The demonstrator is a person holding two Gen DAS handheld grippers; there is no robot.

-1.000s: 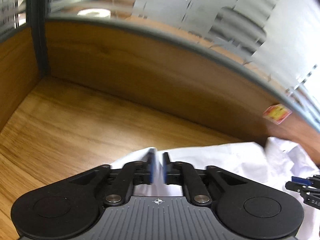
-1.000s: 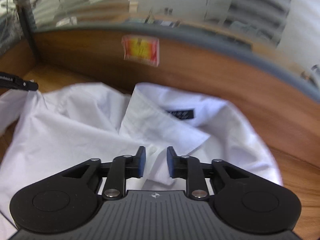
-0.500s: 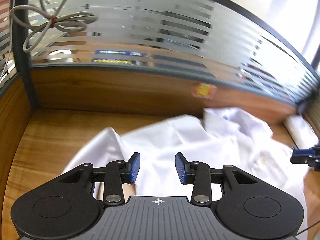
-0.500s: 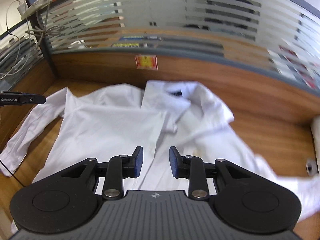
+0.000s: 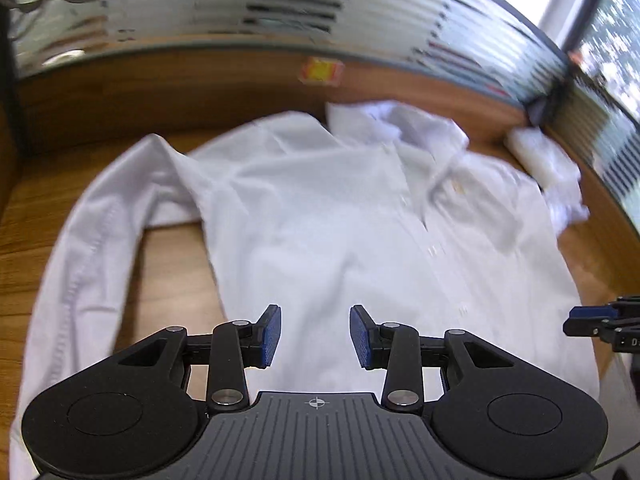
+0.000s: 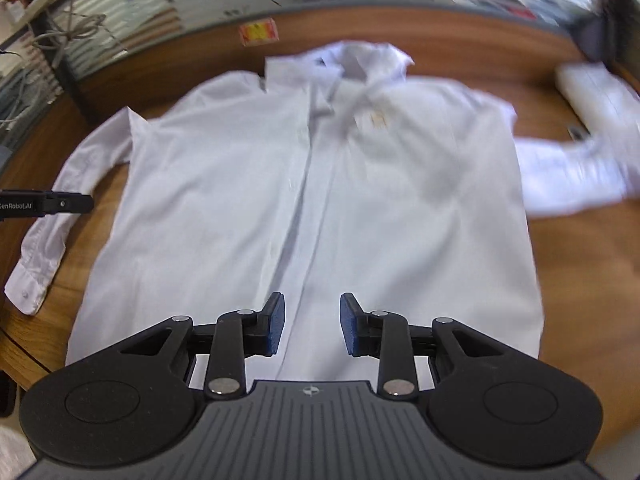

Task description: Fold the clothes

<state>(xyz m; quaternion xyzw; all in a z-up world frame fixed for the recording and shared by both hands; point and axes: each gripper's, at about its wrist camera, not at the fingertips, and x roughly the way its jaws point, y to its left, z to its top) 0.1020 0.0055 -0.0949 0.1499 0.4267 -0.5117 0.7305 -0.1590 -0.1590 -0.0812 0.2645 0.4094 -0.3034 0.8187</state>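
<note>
We hold our left gripper (image 5: pixel 315 336) and our right gripper (image 6: pixel 312 323) up in the air, both with fingers wide apart and nothing in them.

The white shirt (image 6: pixel 320 184) lies spread over most of the bench (image 6: pixel 580 264), its collar close to the wooden partition (image 6: pixel 460 36) that closes off the far side under frosted glass. Bare wood stays open at the right of the right wrist frame, below the outstretched sleeve (image 6: pixel 568 176), and at lower left beside the other sleeve's cuff (image 6: pixel 28 284). A folded white bundle (image 6: pixel 592 88) fills the upper right corner. In the left wrist frame a gap of bare bench (image 5: pixel 176 272) opens between sleeve and shirt body.
</note>
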